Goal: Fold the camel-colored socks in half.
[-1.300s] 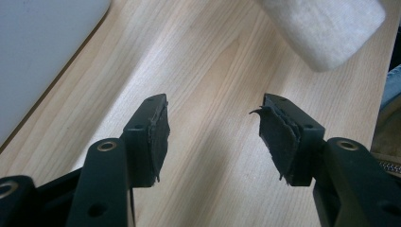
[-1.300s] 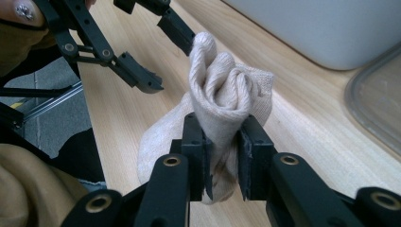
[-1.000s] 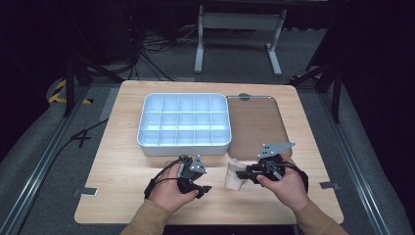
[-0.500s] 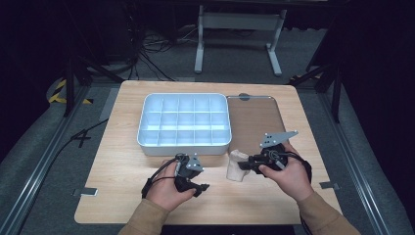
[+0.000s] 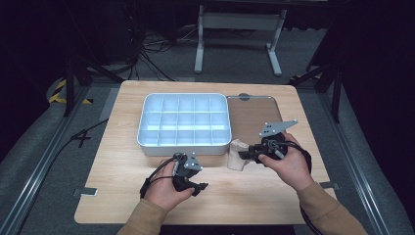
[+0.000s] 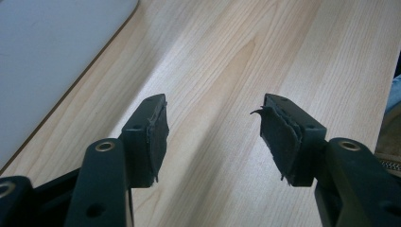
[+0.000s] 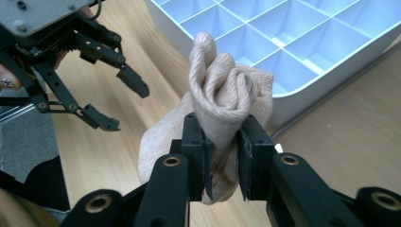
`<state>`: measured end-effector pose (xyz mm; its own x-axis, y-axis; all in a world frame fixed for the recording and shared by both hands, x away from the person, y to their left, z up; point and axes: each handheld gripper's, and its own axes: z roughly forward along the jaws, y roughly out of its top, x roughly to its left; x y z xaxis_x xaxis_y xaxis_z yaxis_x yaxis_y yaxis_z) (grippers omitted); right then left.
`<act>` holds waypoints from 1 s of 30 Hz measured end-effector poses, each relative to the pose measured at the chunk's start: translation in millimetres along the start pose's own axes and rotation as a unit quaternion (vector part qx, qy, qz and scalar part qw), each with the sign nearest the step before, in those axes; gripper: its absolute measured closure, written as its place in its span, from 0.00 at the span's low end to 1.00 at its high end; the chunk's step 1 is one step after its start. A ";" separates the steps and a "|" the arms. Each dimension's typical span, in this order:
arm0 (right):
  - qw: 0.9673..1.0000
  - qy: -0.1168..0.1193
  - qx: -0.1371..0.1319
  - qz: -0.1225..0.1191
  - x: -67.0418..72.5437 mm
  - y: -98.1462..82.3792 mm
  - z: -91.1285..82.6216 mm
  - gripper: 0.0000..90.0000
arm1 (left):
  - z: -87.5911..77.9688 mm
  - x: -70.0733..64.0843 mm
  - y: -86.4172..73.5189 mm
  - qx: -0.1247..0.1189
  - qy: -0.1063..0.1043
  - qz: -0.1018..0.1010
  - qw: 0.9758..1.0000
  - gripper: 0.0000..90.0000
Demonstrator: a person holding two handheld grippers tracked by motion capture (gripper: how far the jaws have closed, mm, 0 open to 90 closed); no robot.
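A rolled beige sock (image 5: 237, 155) hangs just above the table in front of the tray's right corner. My right gripper (image 5: 244, 155) is shut on it, coming in from the right. In the right gripper view the jaws pinch the sock (image 7: 222, 80) at its middle, and the rolled top bulges above my right gripper (image 7: 222, 137). My left gripper (image 5: 199, 187) rests low on the table to the left, open. In the left gripper view my left gripper (image 6: 213, 127) has bare wood between its jaws. The right gripper view also catches the left gripper (image 7: 125, 101) with its fingers apart.
A white tray (image 5: 186, 148) divided into several empty compartments sits at the table's middle back, its wall (image 7: 326, 78) close behind the sock. A brownish clear lid (image 5: 254, 115) lies flat to its right. The tray's side (image 6: 47, 47) is near the left gripper.
My right gripper has risen and drifted right and away from the person, lifting the sock off the table. The left gripper has stayed put.
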<state>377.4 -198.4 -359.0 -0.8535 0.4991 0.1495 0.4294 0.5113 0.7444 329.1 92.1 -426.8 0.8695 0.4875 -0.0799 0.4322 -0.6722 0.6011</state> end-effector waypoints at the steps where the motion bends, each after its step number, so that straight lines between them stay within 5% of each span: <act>1: 1.000 -0.001 0.000 -0.002 -1.4 1.6 -0.3 0.84 | 0.0 -0.1 -0.1 -0.001 0.001 -0.001 1.000 0.48; 30: 0.999 -0.038 0.007 -0.036 -33.0 47.4 15.7 0.84 | -7.3 4.1 -7.3 -0.006 0.012 -0.012 1.000 0.47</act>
<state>430.6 -179.6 -338.9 -0.8578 0.5120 0.0450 0.3717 0.5574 0.7424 327.8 103.0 -425.7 0.8526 0.5171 -0.0751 0.4499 -0.6533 0.6089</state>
